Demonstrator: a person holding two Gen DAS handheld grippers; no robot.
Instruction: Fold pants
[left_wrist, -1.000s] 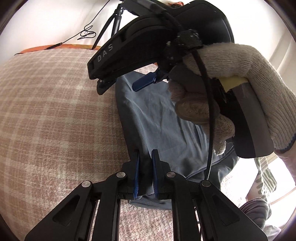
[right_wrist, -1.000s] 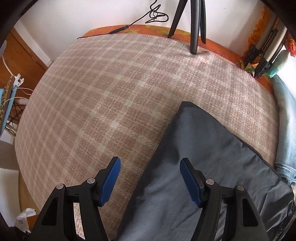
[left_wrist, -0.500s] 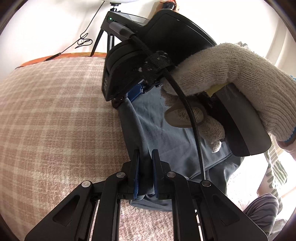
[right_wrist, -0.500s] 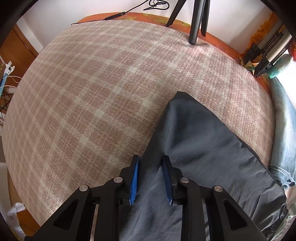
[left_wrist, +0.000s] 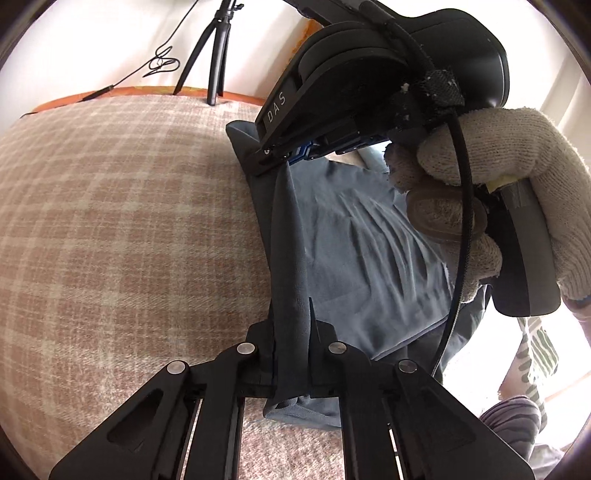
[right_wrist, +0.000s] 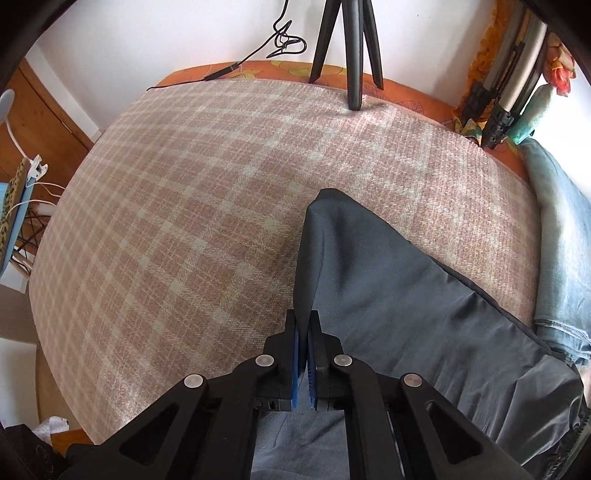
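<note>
1. The grey-blue pants (right_wrist: 399, 295) lie on a bed covered with a pink-and-cream plaid blanket (right_wrist: 184, 206), filling the lower right of the right wrist view and the centre of the left wrist view.
2. The left gripper (left_wrist: 291, 332) has its jaws clenched on a fold of the pants edge at the bottom centre of its own frame; the cloth runs up taut from there.
3. The right gripper (right_wrist: 303, 345) has its jaws clenched on the same left edge of the pants, a thin ridge of cloth pinched between the blue pads (right_wrist: 295, 354) and lifted off the blanket.
4. In the left wrist view the right gripper (left_wrist: 301, 153) shows in the upper centre, held by a hand in a white knit glove (left_wrist: 491, 177) at the right; the cloth edge stretches between the two grips.
5. A black tripod (right_wrist: 351, 48) stands at the far edge of the bed, upper centre, with a black cable (right_wrist: 258, 48) to its left against the white wall.
6. Light blue jeans (right_wrist: 554, 236) lie along the right edge of the right wrist frame, just beside the pants.
7. An orange patterned sheet (right_wrist: 406, 96) shows beyond the blanket's far border.
</note>
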